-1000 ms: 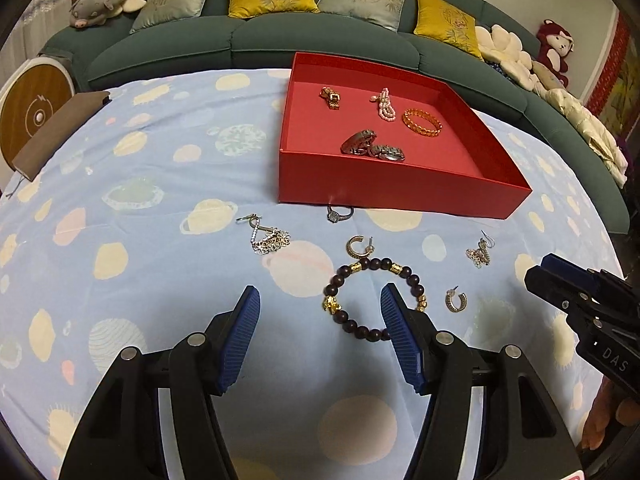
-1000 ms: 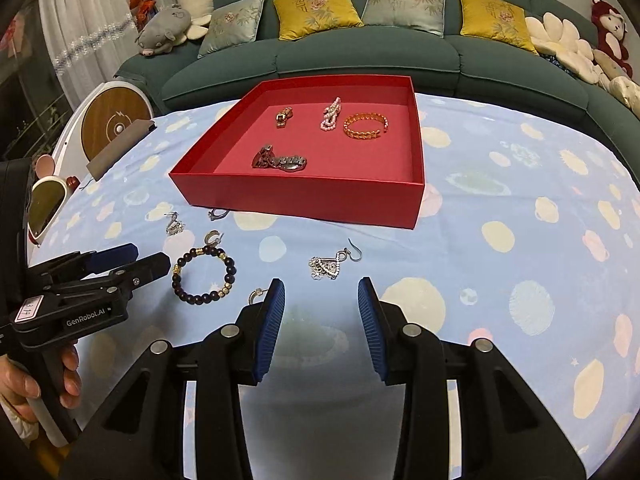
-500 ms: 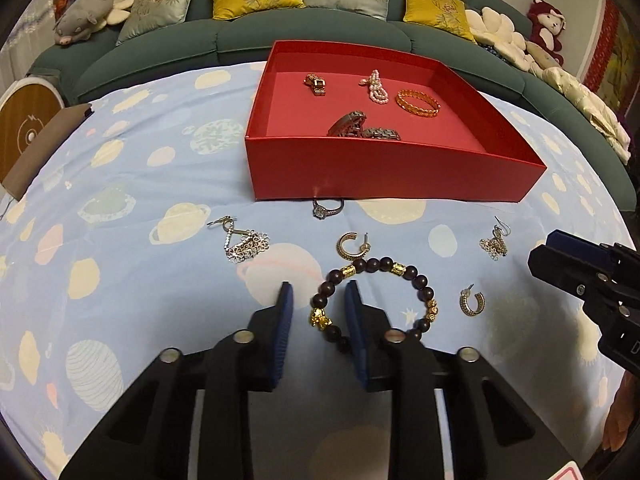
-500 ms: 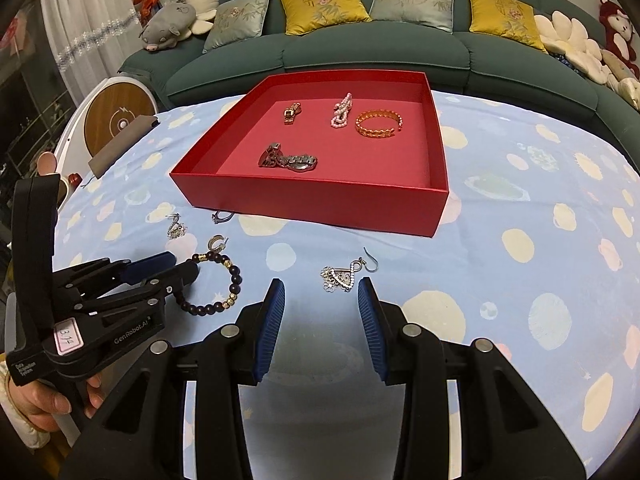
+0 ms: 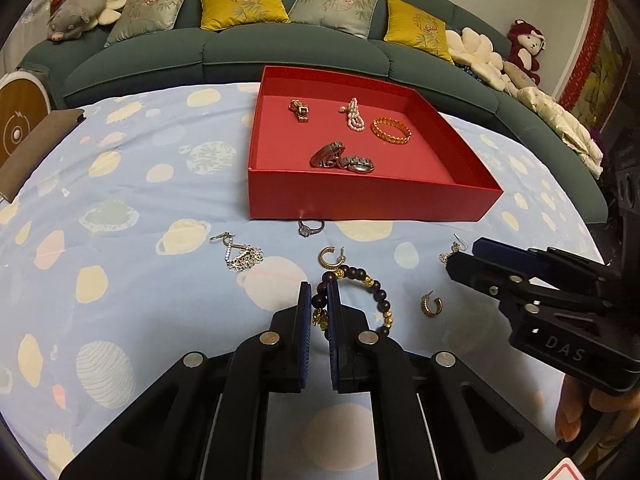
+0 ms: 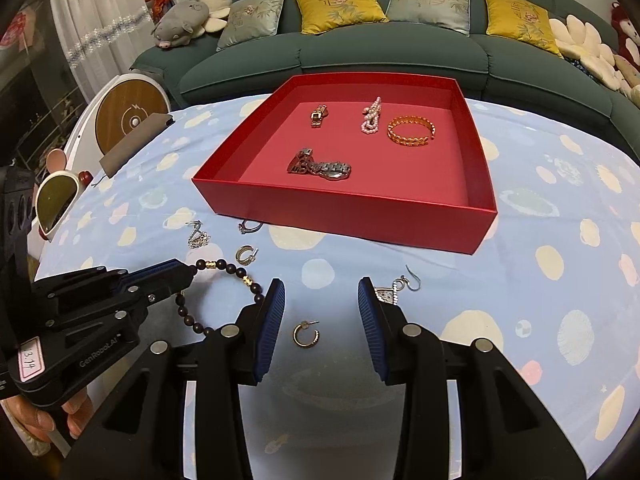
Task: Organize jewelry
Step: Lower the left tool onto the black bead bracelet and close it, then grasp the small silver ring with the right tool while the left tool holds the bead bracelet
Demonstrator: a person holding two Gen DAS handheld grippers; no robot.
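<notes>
My left gripper (image 5: 319, 292) is shut on the dark beaded bracelet (image 5: 376, 294), which lies on the blue tablecloth; it also shows in the right wrist view (image 6: 188, 276) with the bracelet (image 6: 250, 284). My right gripper (image 6: 321, 292) is open, low over a gold hoop earring (image 6: 306, 334); its right finger hides part of a silver dangle earring (image 6: 394, 286). The red tray (image 5: 360, 200) holds a silver watch (image 5: 344, 160), gold bangle (image 5: 391, 131), pearl piece (image 5: 355, 116) and a gold clasp piece (image 5: 300, 110).
On the cloth in front of the tray lie a ring (image 5: 310, 227), a silver dangle earring (image 5: 240, 254) and another gold hoop (image 5: 330, 257). A green sofa (image 5: 280, 48) with cushions stands behind. Sunglasses (image 6: 56, 200) lie at the table's left edge.
My left gripper moved forward and shut on the beaded bracelet's near side. My right gripper moved forward and left, over the gold hoop earring, and stayed open.
</notes>
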